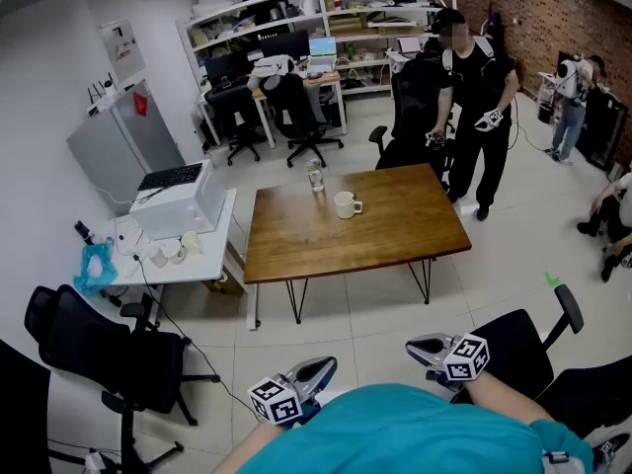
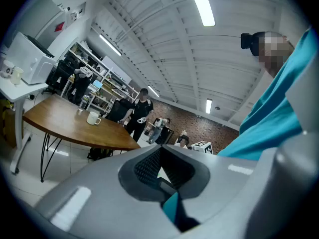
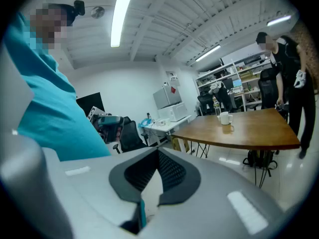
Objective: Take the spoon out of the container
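A white mug (image 1: 346, 204) stands on the brown wooden table (image 1: 395, 230), with a clear glass bottle (image 1: 315, 175) just behind it. From here I see no spoon in either. Both grippers are held close to my body, far short of the table. My left gripper (image 1: 318, 371) points at the floor, its jaws shut with nothing between them (image 2: 159, 148). My right gripper (image 1: 423, 347) is also shut and empty (image 3: 158, 151). The mug (image 2: 93, 117) shows small in the left gripper view, and the mug (image 3: 225, 118) also appears in the right gripper view.
A white side table (image 1: 188, 260) with a printer (image 1: 183, 200) stands left of the wooden table. Black office chairs sit at my near left (image 1: 109, 349) and near right (image 1: 523, 349). A person in black (image 1: 479, 97) stands beyond the table's far right corner.
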Demonstrator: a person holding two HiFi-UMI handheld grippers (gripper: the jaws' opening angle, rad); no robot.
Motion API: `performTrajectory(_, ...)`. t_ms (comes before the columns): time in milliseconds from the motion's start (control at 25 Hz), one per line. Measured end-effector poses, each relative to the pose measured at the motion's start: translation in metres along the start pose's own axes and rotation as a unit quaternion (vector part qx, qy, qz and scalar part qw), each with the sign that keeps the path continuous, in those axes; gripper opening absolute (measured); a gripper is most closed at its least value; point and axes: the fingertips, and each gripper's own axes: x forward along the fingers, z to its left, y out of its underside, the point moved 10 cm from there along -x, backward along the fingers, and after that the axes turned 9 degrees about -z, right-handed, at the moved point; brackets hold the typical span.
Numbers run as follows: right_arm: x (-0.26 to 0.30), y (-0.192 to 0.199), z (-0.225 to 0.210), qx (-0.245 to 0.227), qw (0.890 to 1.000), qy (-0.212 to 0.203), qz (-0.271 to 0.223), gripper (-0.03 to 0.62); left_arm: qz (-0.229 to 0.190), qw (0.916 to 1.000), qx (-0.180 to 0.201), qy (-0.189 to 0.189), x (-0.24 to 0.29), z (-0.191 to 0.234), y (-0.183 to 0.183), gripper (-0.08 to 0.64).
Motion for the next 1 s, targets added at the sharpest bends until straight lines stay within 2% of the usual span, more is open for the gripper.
performTrajectory(320,-0.048,-0.027,-0.027,-0.004,0.999,-0.026,-0.021,0.002,0.013,0.9999,-0.001,-0.008,0.063,-0.029,0.024,0.002)
performTrajectory(520,-0.047,-0.033,-0.051,-0.01,0.999,-0.029,-0.03,0.002,0.029,0.9995,-0.007,-0.015,0.086,-0.015,0.026,0.002)
performTrajectory(760,0.006,-0.037,-0.086,-0.008,0.999,-0.029,-0.028,0.002,0.022,0.9994,-0.017,-0.021,0.09,0.055,0.017,0.002)
performTrajectory(880,0.065,-0.036,-0.116,-0.014,1.0,-0.016,-0.023,0.002,0.014,0.9998,-0.015,-0.007,0.085,0.128,0.004,0.002)
performTrajectory(1000,0.14,-0.038,-0.154,-0.008,1.0,0.006,-0.023,0.002,0.006,0.9997,-0.022,0.003,0.076,0.22,-0.036,0.002)
